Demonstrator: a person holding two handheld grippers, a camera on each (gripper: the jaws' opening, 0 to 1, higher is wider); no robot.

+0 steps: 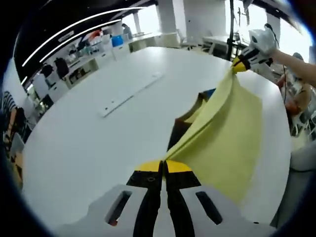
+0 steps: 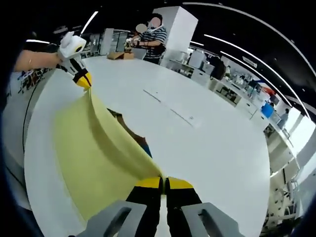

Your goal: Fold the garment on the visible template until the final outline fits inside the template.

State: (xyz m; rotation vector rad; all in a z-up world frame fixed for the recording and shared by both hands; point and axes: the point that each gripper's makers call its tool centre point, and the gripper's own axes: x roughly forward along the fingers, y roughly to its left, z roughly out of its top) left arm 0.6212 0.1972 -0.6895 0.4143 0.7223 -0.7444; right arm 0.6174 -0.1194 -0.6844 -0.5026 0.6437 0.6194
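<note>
A pale yellow garment (image 1: 232,133) is lifted off the round white table (image 1: 89,148) and stretched taut between both grippers. My left gripper (image 1: 163,166) is shut on one corner of it at the bottom of the left gripper view. The right gripper (image 1: 242,63) pinches the far corner at the upper right. In the right gripper view, my right gripper (image 2: 163,183) is shut on the garment (image 2: 94,153), and the left gripper (image 2: 82,77) holds the far end. A dark brown sheet (image 1: 180,129) with a blue bit (image 1: 210,92) lies on the table under the raised edge (image 2: 129,129).
A long white strip (image 1: 129,94) lies flat across the table's middle (image 2: 170,111). A person (image 2: 154,38) stands at the table's far side beside cardboard boxes (image 2: 121,55). A dark stand pole (image 1: 230,29) rises behind the table. Desks and shelves line the room.
</note>
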